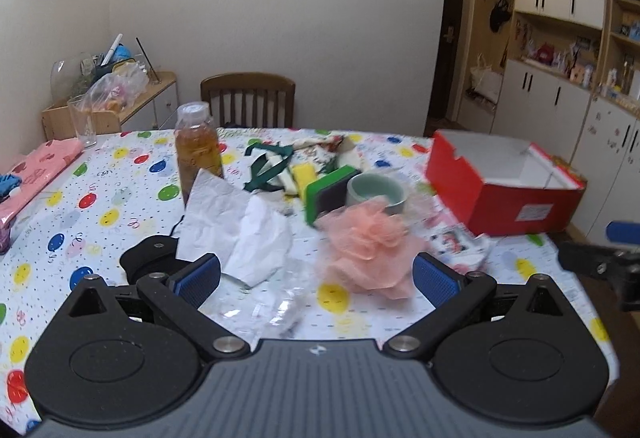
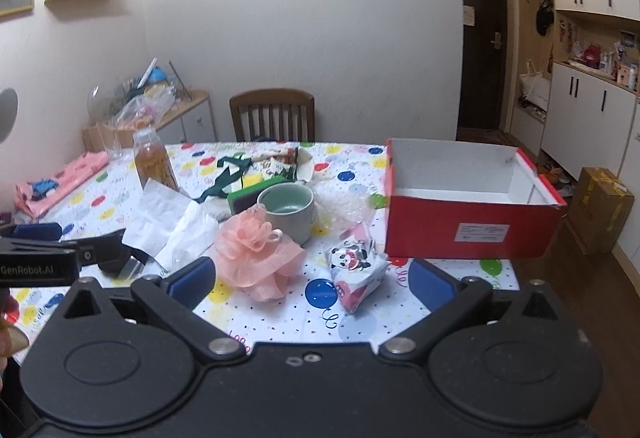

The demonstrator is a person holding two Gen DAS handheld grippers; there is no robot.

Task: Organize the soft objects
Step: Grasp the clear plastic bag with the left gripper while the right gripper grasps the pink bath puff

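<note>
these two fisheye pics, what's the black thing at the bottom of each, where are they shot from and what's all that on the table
The black shape at the bottom of each picture is a hand-held two-finger gripper, not a robot arm; a person carries one in each hand. A camera on each looks forward along its blue-padded fingers. One picture comes from the left gripper, the other from the right gripper. Both stand open and hold nothing.

On the balloon-print tablecloth lie a fluffy pink mesh bath puff, crumpled white tissue paper, a grey-green ceramic mug, a green-edged sponge, a panda-print soft packet, a dark green ribbon, and a clear bottle of amber liquid. An open red cardboard box, empty as far as can be seen, sits to the right.
</note>
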